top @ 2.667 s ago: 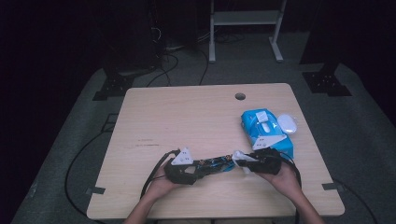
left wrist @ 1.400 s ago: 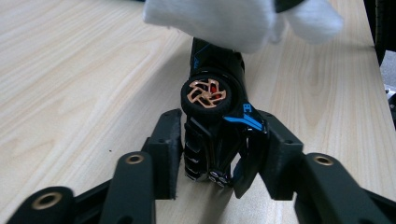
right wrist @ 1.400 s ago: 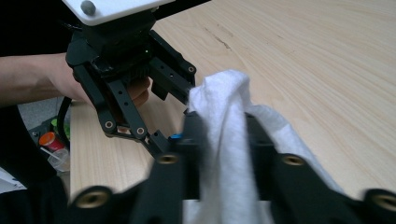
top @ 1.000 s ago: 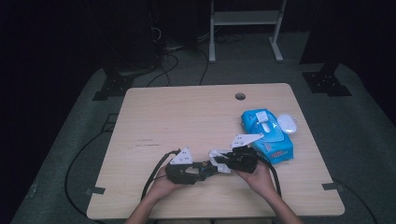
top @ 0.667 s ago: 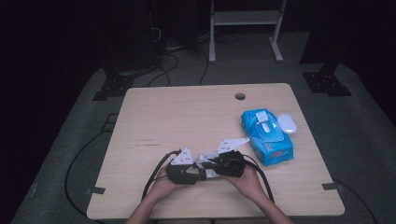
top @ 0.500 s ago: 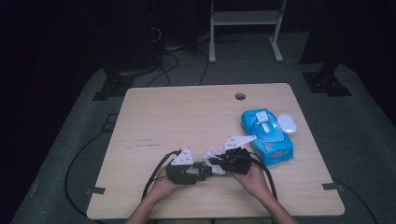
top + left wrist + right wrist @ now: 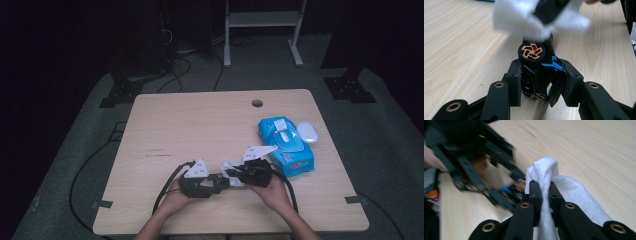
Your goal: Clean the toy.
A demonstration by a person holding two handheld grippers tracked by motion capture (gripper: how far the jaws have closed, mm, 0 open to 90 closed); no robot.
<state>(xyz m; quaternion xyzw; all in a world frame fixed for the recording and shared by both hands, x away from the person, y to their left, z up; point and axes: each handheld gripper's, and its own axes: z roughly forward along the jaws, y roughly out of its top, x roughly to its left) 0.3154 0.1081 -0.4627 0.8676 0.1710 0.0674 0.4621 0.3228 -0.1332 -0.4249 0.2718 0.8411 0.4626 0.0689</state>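
High cam sat above the person's side, looking fwd and down on the whole bench [image 7: 200, 125]. Each tool cam rode low, close along its own jaws. All three shared the toy car [image 7: 537, 72] and white wipe [image 7: 544, 170] mid-bench.

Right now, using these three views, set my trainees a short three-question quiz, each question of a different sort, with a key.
1. True or false: the left gripper is shut on a toy car.
2. What does the right gripper hold? A) a wipe B) a mouse C) a cable
3. Which blue thing lies on the table to the right of the grippers?

Key:
1. True.
2. A: the wipe.
3. The wipe pack.
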